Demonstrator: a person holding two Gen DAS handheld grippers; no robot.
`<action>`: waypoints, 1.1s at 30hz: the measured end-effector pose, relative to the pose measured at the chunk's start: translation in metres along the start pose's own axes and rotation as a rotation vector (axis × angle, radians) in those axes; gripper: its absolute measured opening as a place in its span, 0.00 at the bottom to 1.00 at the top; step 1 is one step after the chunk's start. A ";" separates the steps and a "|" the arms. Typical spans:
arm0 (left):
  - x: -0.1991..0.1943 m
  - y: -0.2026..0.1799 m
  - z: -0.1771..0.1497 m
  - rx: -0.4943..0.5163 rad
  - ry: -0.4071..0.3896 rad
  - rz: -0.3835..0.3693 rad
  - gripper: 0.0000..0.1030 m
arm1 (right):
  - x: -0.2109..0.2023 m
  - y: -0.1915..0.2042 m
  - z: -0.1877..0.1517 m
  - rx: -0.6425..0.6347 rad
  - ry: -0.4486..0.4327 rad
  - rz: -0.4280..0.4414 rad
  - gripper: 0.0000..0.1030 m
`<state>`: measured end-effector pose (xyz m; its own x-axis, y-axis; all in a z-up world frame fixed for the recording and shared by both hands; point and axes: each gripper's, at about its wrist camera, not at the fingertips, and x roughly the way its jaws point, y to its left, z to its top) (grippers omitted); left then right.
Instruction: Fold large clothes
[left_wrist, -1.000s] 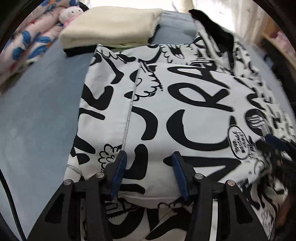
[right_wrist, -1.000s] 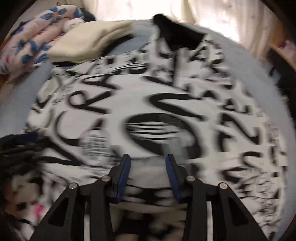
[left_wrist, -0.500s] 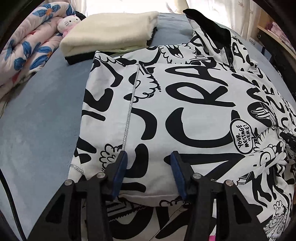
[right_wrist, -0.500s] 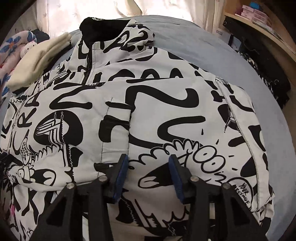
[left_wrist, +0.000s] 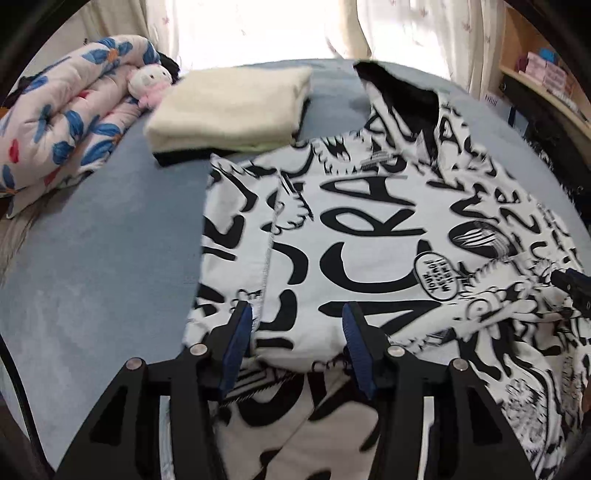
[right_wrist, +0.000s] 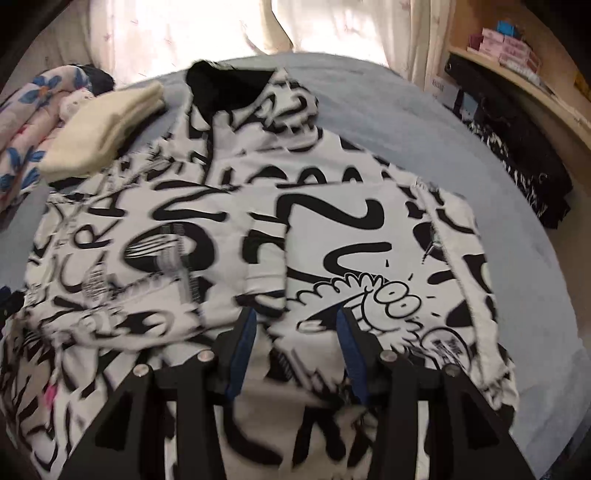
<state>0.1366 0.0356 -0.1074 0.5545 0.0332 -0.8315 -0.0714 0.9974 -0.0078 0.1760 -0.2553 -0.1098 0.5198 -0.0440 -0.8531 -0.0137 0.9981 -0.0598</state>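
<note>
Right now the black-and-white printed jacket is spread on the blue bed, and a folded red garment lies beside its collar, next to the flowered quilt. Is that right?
Not quite. The folded garment beside the collar is cream, not red, as the left wrist view shows. The rest holds: the black-and-white printed jacket is spread on the blue bed, and the flowered quilt lies next to the cream garment.

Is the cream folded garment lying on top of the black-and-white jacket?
No, the cream folded garment lies on the blue bed cover beside the jacket.

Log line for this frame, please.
stage: jacket part-folded on bed | left gripper: open above hem | right gripper: open above hem | nothing held
</note>
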 end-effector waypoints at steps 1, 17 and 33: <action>-0.012 0.003 -0.002 -0.006 -0.016 0.001 0.51 | -0.011 0.001 -0.003 -0.004 -0.017 0.005 0.44; -0.124 0.059 -0.057 -0.021 -0.045 0.064 0.67 | -0.139 -0.008 -0.046 -0.064 -0.139 0.127 0.44; -0.070 0.091 -0.169 -0.088 0.323 -0.129 0.68 | -0.130 -0.125 -0.142 0.099 0.058 0.169 0.53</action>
<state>-0.0490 0.1134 -0.1433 0.2740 -0.1286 -0.9531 -0.0969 0.9823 -0.1604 -0.0109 -0.3803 -0.0649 0.4674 0.1253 -0.8751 -0.0113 0.9907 0.1358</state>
